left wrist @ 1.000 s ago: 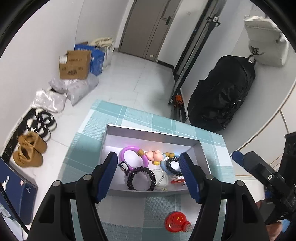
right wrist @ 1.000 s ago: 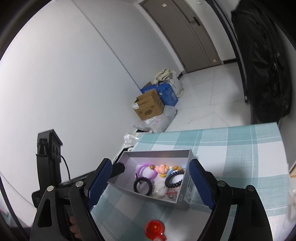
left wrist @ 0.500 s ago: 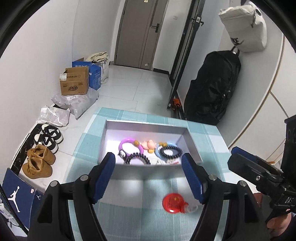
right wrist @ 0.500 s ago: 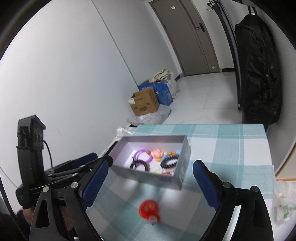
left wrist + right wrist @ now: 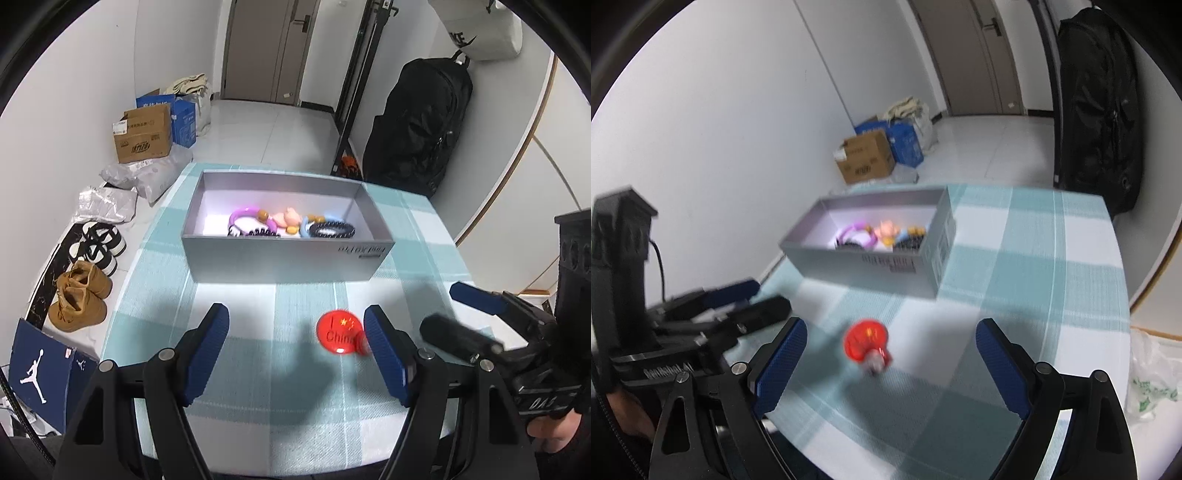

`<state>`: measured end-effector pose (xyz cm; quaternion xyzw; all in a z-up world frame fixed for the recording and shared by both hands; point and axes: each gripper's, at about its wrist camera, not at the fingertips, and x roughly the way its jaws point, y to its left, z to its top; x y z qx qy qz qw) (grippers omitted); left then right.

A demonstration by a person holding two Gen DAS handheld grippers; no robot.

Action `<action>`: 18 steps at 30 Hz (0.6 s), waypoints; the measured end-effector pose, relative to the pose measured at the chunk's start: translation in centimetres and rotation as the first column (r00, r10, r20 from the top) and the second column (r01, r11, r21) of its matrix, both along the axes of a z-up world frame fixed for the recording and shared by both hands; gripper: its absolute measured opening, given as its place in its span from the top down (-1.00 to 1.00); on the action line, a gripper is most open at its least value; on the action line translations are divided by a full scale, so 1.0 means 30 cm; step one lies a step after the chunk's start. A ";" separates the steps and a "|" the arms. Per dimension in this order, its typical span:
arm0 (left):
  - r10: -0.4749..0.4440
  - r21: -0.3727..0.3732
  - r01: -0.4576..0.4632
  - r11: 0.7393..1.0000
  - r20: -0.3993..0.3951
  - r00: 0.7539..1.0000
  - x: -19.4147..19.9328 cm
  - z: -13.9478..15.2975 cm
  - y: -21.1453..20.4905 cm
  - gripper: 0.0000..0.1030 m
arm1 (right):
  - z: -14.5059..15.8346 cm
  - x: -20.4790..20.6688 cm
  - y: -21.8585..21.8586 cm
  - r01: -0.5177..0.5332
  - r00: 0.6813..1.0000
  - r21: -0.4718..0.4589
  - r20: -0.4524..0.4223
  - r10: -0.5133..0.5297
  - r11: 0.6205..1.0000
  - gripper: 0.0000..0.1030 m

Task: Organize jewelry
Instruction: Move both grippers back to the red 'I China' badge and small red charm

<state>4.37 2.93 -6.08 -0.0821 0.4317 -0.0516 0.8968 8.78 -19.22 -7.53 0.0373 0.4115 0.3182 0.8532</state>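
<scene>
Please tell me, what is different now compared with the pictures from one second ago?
Both grippers have drawn back from the gray box toward the near table edge. The left gripper was above the box; now it hovers near the red badge. The right gripper frames the badge too. Nothing was gripped or released; the box, its jewelry and the badge stayed put.

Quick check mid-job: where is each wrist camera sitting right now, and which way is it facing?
Left wrist: low over the table's near edge, facing the grey box and door; its own open fingers and the right gripper show.
Right wrist: right of it, angled left toward the box; own fingers, left gripper show.
Shared: box, red badge.
</scene>
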 end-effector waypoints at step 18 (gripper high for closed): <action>0.009 0.021 -0.007 1.000 -0.124 0.992 -0.006 -0.073 0.020 -0.39 | -0.132 -0.013 0.116 -0.100 0.993 -0.112 -0.080 0.092 0.989 0.04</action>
